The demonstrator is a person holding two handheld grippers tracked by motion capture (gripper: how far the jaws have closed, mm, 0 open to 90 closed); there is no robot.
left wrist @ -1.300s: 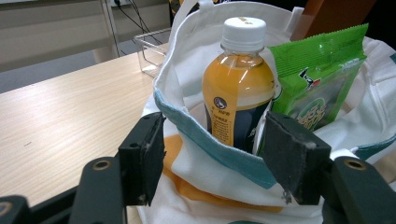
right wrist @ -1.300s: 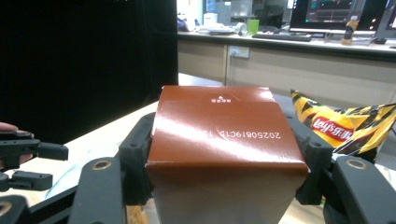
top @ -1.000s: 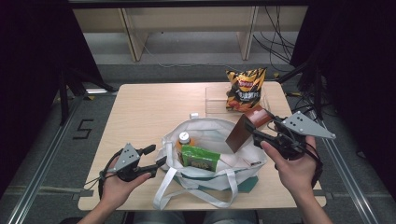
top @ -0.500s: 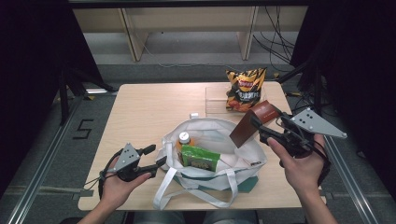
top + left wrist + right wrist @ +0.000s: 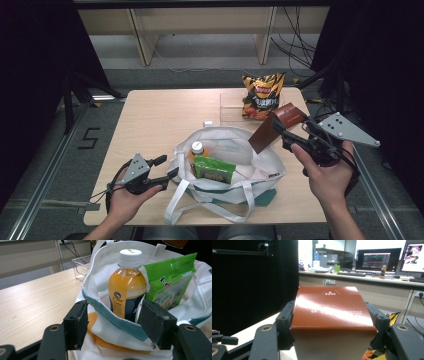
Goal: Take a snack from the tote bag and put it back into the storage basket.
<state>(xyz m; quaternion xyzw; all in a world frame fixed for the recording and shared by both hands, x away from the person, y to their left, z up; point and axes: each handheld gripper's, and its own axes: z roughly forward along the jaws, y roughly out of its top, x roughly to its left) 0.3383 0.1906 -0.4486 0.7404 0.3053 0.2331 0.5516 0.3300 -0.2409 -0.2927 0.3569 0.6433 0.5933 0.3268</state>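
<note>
Cardboard looked light and crushable: your right gripper (image 5: 278, 126) clamped the brown box (image 5: 274, 127) by its sides above the tote bag (image 5: 260, 165); your left gripper (image 5: 167, 167) stood apart, straddling the bag's rim.

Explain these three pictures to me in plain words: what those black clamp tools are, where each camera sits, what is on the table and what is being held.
A person sits at a wooden table and holds a hand-worked gripper in each hand, each with two black fingers. The high view looks down from above; the other two cameras ride on the grippers and look along their fingers. On the table lies a white tote bag holding an orange drink bottle and a green snack packet. Behind it stand a clear tray and a bag of chips. The left gripper, open, straddles the bag's rim. The right gripper holds a brown box tilted above the bag.
</note>
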